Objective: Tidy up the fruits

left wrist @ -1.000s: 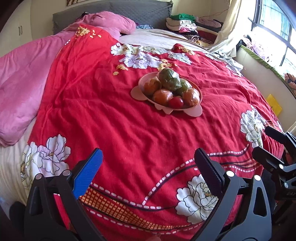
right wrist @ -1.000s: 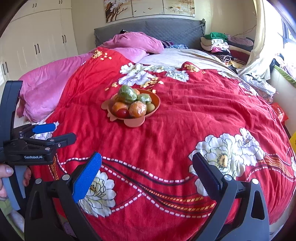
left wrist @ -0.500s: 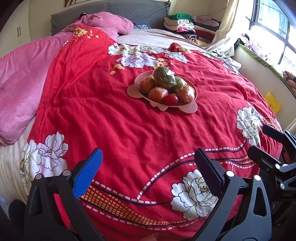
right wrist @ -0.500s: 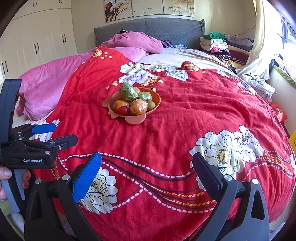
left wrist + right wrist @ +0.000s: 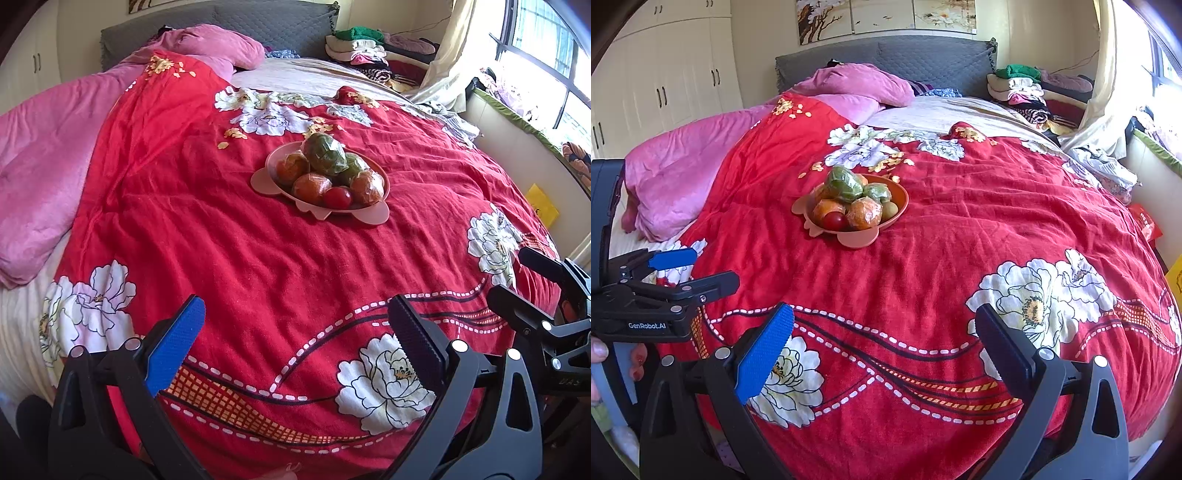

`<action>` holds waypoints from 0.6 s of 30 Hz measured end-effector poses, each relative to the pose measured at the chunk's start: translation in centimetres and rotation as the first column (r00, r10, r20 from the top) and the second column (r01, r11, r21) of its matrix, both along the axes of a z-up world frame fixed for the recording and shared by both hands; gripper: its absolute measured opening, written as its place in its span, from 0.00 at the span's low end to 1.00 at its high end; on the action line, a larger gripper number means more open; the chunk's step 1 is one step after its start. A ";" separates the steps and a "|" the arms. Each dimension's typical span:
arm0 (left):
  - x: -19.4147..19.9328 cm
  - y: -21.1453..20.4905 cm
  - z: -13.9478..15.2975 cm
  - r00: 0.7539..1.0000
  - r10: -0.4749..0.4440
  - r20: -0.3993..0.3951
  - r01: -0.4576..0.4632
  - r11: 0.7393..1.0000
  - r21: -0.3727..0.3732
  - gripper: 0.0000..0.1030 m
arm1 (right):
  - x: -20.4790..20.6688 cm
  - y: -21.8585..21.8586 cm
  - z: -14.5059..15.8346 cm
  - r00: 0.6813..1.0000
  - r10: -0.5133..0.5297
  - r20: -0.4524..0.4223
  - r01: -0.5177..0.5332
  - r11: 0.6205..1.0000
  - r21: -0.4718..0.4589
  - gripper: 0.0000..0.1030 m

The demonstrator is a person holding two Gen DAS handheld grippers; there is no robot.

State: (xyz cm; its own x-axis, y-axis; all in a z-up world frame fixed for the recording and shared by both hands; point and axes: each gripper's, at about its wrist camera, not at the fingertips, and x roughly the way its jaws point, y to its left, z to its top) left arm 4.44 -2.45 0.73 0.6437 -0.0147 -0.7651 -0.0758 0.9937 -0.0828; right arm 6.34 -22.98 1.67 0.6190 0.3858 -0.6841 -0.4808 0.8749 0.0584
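Fruits (image 5: 327,173) plastic-wrapped, orange, green, one red, heaped in pink bowl (image 5: 264,181); both grippers' jaws spread, empty.

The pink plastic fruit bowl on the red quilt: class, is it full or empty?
Full. The pink plastic fruit bowl is heaped above its rim with plastic-wrapped orange and green fruits and one small red fruit.

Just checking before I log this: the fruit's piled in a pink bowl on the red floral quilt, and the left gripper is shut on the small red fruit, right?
Not quite. The left gripper is open and holds nothing, as the left wrist view shows. The small red fruit lies in the pink bowl on the red floral quilt, far ahead of the fingers.
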 end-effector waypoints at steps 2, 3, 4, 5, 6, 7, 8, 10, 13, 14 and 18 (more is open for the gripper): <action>-0.1 0.0 0.1 1.000 0.002 0.001 -0.002 1.000 0.003 0.91 | 0.0 0.0 0.0 1.000 -0.002 -0.001 0.002 1.000 -0.001 0.95; -0.2 0.0 0.1 1.000 0.002 0.002 -0.002 1.000 0.003 0.91 | 0.0 0.0 0.0 1.000 0.000 0.000 0.000 1.000 0.000 0.95; -0.2 0.0 0.2 1.000 0.003 0.004 -0.003 1.000 0.002 0.91 | 0.0 0.0 -0.1 1.000 0.001 0.000 -0.001 1.000 0.001 0.95; -0.2 0.0 0.2 1.000 0.002 0.002 -0.002 1.000 0.004 0.91 | 0.0 0.1 -0.1 1.000 0.001 -0.001 -0.001 1.000 -0.001 0.95; -0.2 0.0 0.1 1.000 0.002 0.001 -0.002 1.000 0.004 0.91 | 0.0 0.1 -0.1 1.000 0.001 -0.001 -0.001 1.000 -0.001 0.95; -0.2 0.0 0.1 1.000 0.003 0.001 -0.003 1.000 0.005 0.91 | 0.0 0.1 -0.1 1.000 0.001 -0.001 -0.001 1.000 0.000 0.95; -0.3 -0.1 0.2 1.000 0.002 0.001 -0.002 1.000 0.003 0.91 | 0.0 0.1 -0.1 1.000 0.001 -0.001 -0.001 1.000 -0.001 0.95; -0.2 -0.1 0.1 1.000 0.002 0.001 -0.002 1.000 0.010 0.91 | 0.0 0.1 -0.1 1.000 0.001 0.000 -0.001 1.000 -0.001 0.95; -0.2 0.0 0.2 1.000 0.001 0.000 -0.001 1.000 0.006 0.91 | 0.0 0.1 -0.2 1.000 0.001 0.000 -0.001 1.000 -0.001 0.95; -0.2 0.0 0.2 1.000 0.002 0.000 -0.002 1.000 0.007 0.91 | 0.0 0.1 -0.1 1.000 0.000 0.001 0.000 1.000 -0.002 0.95; -0.2 0.0 0.2 1.000 0.001 0.000 -0.001 1.000 0.007 0.90 | 0.0 0.1 -0.1 1.000 0.000 0.001 0.000 1.000 -0.001 0.95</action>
State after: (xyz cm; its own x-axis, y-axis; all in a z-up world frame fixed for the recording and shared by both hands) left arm 4.20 -2.48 0.95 0.6438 -0.0084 -0.7652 -0.0768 0.9942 -0.0756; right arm 6.33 -22.88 1.55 0.6199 0.3849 -0.6838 -0.4809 0.8749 0.0564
